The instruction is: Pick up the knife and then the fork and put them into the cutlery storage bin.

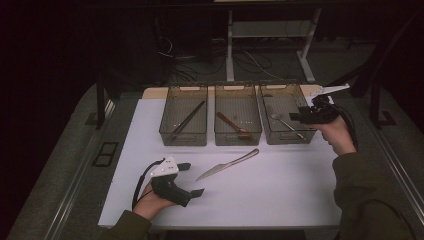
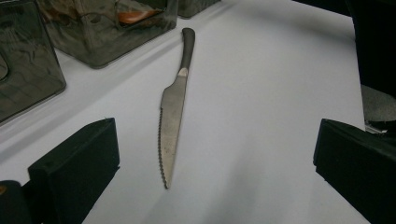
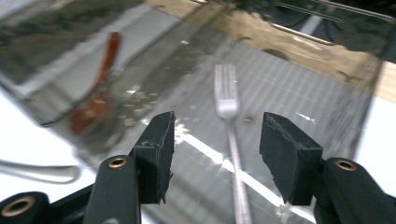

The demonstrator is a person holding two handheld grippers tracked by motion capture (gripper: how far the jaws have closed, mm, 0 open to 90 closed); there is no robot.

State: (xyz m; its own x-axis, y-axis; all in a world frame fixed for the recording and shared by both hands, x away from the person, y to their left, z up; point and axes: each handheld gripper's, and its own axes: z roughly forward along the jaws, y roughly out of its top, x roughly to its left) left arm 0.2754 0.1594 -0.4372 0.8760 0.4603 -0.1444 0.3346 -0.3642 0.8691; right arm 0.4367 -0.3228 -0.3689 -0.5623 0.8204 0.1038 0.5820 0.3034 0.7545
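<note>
**Three bins, one knife loose on the table**

One steak knife (image 2: 173,109) lies flat on the white table (image 1: 280,190), in front of the middle bin (image 1: 238,114), tip toward the left gripper (image 1: 192,179), whose jaws stand wide and empty just short of the blade. It's slim, stiff metal, serrated along one edge, with a dull grey blade and a darker rounded handle. My read: light, rigid, slick, and lying so low that a pinch across the thicker handle, or at the neck where the handle meets the blade, looks safer than chasing the thin blade.

Over at the right bin (image 1: 287,114), the right gripper (image 3: 217,154) hovers above a metal fork (image 3: 229,140) lying on the bin floor, jaws apart and empty, one on either side of its shank. Smooth, narrow steel; likely to slide.

All three bins are smoky translucent plastic with ribbed floors. The middle bin holds a reddish-brown wooden spoon (image 1: 234,125), the left bin (image 1: 184,116) dark chopsticks (image 1: 188,120).
</note>
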